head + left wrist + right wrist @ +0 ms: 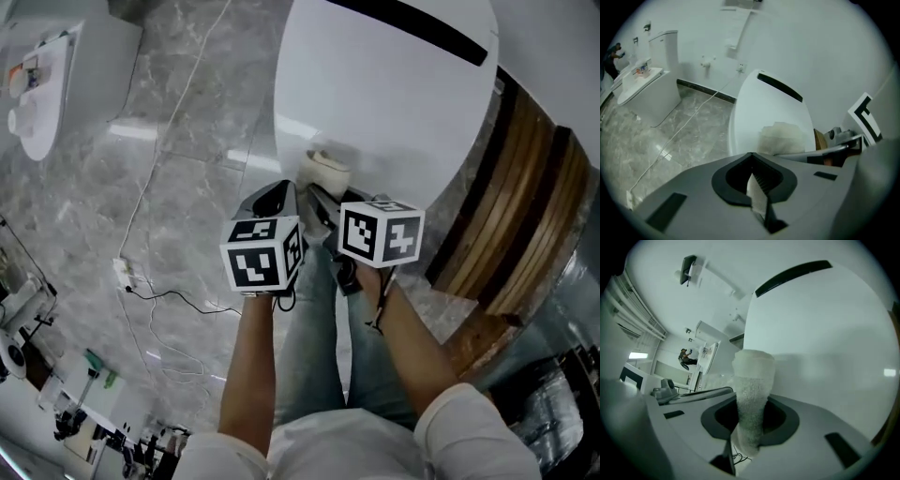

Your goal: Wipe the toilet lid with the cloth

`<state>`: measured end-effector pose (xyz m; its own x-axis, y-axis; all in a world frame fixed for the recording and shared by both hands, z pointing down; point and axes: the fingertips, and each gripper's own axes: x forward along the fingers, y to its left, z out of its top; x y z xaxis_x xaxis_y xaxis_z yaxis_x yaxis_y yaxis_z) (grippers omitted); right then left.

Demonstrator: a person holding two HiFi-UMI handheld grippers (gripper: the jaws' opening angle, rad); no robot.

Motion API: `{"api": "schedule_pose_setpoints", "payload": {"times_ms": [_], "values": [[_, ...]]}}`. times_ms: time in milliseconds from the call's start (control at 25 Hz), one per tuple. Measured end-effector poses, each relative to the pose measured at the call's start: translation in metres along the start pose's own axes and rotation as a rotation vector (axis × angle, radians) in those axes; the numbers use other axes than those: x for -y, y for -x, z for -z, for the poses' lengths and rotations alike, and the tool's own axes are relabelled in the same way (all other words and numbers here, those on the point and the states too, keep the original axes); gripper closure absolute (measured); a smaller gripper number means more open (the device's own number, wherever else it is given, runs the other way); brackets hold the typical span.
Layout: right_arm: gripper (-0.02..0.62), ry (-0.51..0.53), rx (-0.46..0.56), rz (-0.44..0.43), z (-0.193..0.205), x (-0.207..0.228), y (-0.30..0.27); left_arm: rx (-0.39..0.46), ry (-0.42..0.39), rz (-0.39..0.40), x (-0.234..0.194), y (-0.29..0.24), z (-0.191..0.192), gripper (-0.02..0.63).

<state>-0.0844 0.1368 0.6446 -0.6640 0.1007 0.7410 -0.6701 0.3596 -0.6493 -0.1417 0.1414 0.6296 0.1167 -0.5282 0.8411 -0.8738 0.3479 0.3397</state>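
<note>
Forearms [251, 366] parallel, right tongs [322, 195] clamp the cloth [326, 171] on the toilet lid [394, 84]; left tongs [277, 193] closed.

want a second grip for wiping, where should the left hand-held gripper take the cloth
Take the bunched far end of the cloth where it rests on the toilet lid, coming in from the left side, which is open. The right hand-held gripper pinches the near end.

Head view downward, all share toilet lid [375, 94]
</note>
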Motion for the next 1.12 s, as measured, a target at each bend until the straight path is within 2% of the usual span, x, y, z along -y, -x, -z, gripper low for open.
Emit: {"api": "schedule_pose_setpoints", "payload": {"times_ms": [120,240,360,520,680,880,1000,1120], "values": [[0.508,0.030,-0.031,0.012,0.013,-0.013,-0.019,0.015,0.037,-0.036,-0.030,0.010,0.005,0.594],[0.508,0.043,-0.048,0.038,0.025,-0.006,-0.027,0.014,0.062,-0.045,-0.040,0.013,0.016,0.594],[0.508,0.016,-0.051,0.036,0.033,0.009,-0.019,-0.008,0.046,-0.023,-0.030,0.008,0.025,0.594],[0.508,0.018,-0.034,0.092,0.036,0.040,0.015,-0.043,0.001,0.021,-0.002,-0.004,0.027,0.594],[0.508,-0.049,-0.007,0.127,0.053,0.078,0.049,-0.090,-0.083,0.085,0.037,-0.022,0.026,0.594],[0.508,-0.183,0.088,0.179,0.063,0.127,0.092,-0.155,-0.217,0.175,0.104,-0.048,0.033,0.594],[0.508,-0.254,0.133,0.177,0.070,0.144,0.106,-0.196,-0.286,0.218,0.143,-0.057,0.044,0.594],[0.508,-0.280,0.165,0.167,0.070,0.151,0.112,-0.222,-0.352,0.243,0.171,-0.062,0.053,0.594]]}}
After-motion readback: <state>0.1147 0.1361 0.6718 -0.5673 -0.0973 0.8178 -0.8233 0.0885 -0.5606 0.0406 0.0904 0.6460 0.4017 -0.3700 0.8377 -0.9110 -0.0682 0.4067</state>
